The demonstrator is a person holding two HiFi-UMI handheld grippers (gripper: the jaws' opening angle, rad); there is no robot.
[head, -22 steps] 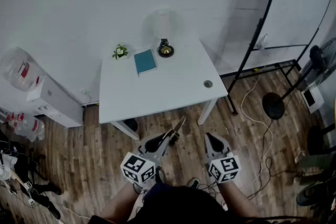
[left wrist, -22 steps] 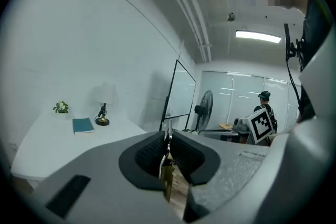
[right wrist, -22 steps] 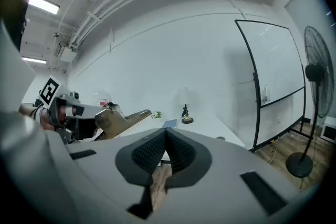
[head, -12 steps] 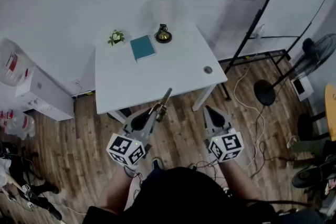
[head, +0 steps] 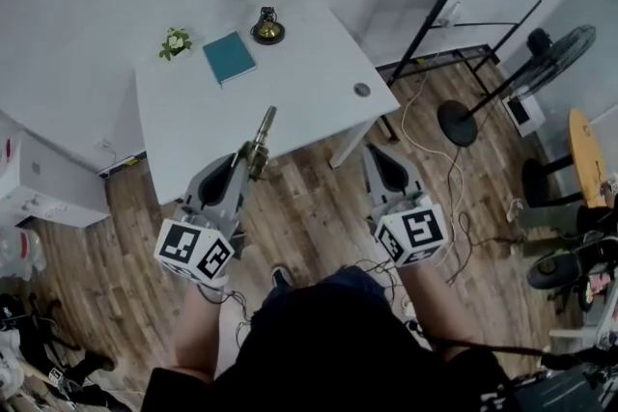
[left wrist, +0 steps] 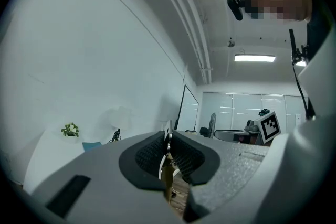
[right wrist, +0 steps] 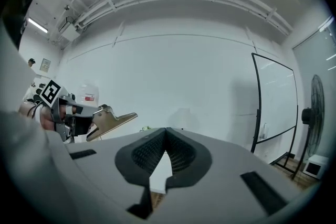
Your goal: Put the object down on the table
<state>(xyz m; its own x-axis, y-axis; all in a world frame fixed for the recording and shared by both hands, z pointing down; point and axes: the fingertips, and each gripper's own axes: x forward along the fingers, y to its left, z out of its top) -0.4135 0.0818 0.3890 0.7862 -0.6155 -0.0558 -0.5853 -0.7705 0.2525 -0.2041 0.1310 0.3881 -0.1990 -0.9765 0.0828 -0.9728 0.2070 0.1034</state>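
White table [head: 290, 101] is taken as landmark. The left gripper [head: 249, 157] is held off the table's near edge, over wooden floor [head: 309, 217]. Its jaws are closed narrow on a brass-coloured metal clip [head: 259, 136]; in the left gripper view a thin metal part of the clip [left wrist: 167, 150] is seen pinched between the ribbed pads [left wrist: 149, 150]. The clip is pointed toward the table, its tip overlapping the near edge in the head view; it is not set on the table. From the right gripper view the clip [right wrist: 107, 122] is seen jutting out of the left gripper, in the air.

The right gripper [head: 379, 152] is held off the table's near right corner, also over the floor. Its pads are pressed together at the tips [right wrist: 166, 131], with nothing between them.

At the table's far side a teal book [head: 229, 57], a small plant [head: 175, 42] and a lamp [head: 267, 26] are seen.
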